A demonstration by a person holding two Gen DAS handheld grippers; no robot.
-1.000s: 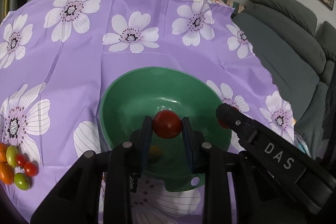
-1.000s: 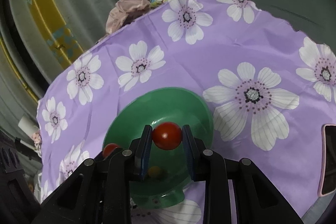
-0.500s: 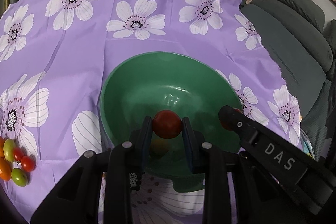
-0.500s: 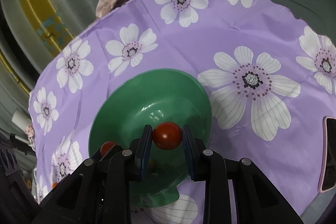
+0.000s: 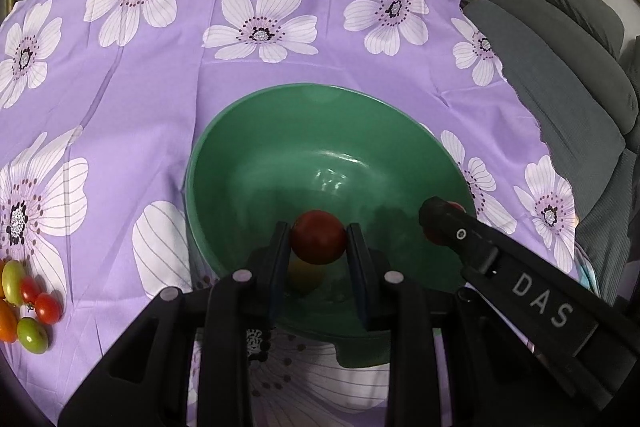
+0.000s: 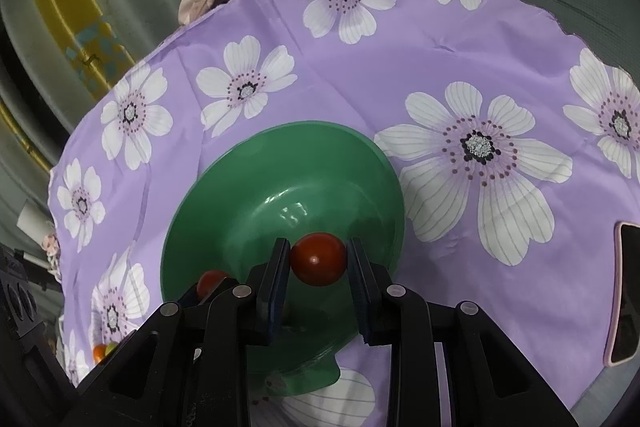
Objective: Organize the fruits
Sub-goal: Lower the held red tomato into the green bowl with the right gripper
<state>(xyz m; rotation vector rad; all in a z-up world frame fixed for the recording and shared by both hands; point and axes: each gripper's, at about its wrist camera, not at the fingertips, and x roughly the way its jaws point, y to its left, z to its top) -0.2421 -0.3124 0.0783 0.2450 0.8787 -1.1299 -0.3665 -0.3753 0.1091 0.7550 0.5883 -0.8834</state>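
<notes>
While hanging low over the green bowl [image 5: 256, 147], gripped the first red tomato [image 5: 318, 241] tight in the left tool [image 5: 317, 231]. Gripped the second red tomato [image 6: 318, 259] just as tight in the right tool [image 6: 318, 254], over the right side of the same bowl. Showed a yellow fruit [image 5: 306, 277] at the bottom of the bowl, right under the first tomato.

Looked like the drop-in step, with both tomatoes above the bowl and not yet let go. Called next, most likely, for opening each tool softly and low down, so that no tomato bounced out.

Showed more small fruits [image 5: 28, 307], red, green and orange, in a heap on the purple flower cloth [image 5: 160, 99] of the table, well apart from the bowl on the left.
</notes>
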